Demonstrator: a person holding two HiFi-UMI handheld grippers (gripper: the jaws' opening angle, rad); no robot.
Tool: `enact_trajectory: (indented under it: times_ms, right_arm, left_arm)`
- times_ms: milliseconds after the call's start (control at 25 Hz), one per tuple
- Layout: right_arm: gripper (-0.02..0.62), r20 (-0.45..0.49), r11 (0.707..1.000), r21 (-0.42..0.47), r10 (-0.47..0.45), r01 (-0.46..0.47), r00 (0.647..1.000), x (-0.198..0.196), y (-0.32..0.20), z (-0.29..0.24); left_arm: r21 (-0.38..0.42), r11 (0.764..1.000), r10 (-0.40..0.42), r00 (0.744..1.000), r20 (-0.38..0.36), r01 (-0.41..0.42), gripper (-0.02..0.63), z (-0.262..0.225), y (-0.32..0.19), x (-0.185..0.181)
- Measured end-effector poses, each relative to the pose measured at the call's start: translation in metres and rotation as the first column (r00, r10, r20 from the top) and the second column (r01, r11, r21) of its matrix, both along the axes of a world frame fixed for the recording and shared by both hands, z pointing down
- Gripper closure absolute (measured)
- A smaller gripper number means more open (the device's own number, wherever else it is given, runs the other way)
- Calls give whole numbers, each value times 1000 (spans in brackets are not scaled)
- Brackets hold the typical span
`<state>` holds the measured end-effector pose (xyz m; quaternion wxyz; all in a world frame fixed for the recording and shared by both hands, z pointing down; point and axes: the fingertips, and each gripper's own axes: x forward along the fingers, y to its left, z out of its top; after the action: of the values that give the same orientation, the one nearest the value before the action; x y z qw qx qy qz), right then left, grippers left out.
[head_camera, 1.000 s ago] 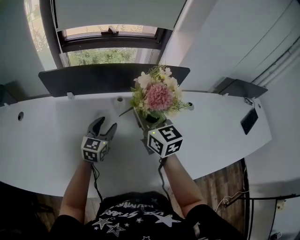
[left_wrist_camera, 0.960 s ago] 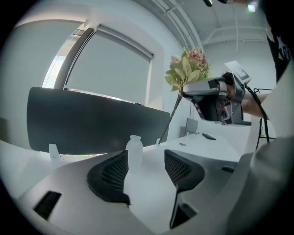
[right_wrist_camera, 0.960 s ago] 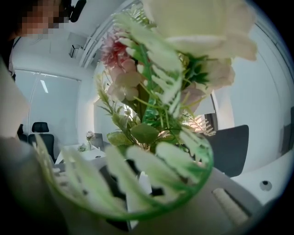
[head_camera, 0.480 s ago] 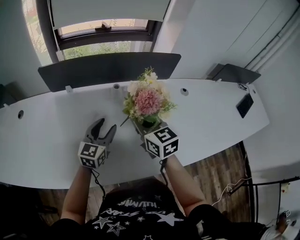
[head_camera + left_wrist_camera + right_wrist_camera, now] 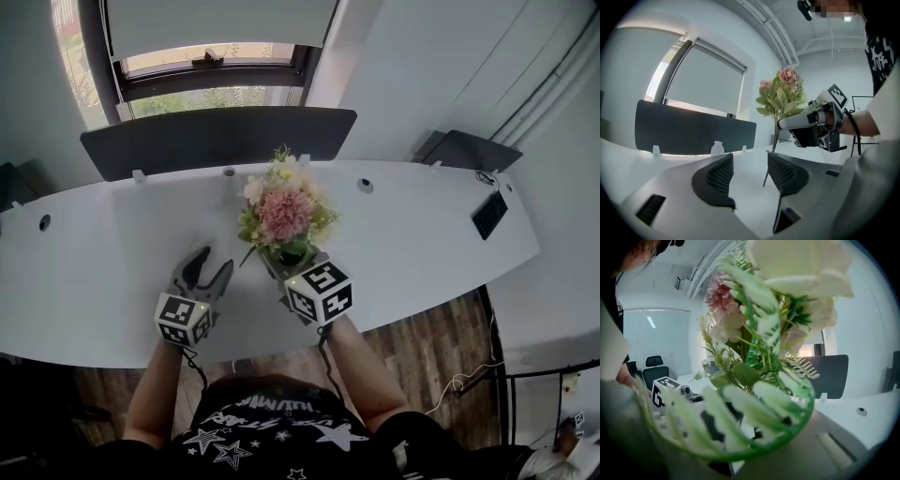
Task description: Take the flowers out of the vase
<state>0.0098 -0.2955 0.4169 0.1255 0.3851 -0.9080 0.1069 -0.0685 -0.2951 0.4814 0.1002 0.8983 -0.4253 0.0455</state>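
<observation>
- The right gripper (image 5: 286,267) was clamped on the stems of the flowers (image 5: 281,214), jaws nearly together.
- The flowers stood upright in that grip, above the white desk (image 5: 422,244), near its front edge.
- One bare stem (image 5: 769,159) hung below the grip toward the desk.
- The left gripper (image 5: 208,272) was just beside them, jaws apart with nothing between.
</observation>
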Motion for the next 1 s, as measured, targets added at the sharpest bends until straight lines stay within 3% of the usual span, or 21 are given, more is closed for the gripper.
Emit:
enact_trajectory:
  times_ms: [720,1000]
  right_arm:
    - [552,11,996,-22,-83,83,997,48,122,11]
    - [552,29,993,-36,-108,109,994,63,172,15]
  left_arm:
    - [35,999,-23,1000,-4,23,377,-23,120,57]
    - [59,997,-48,999,-16,49,466,-36,175,76]
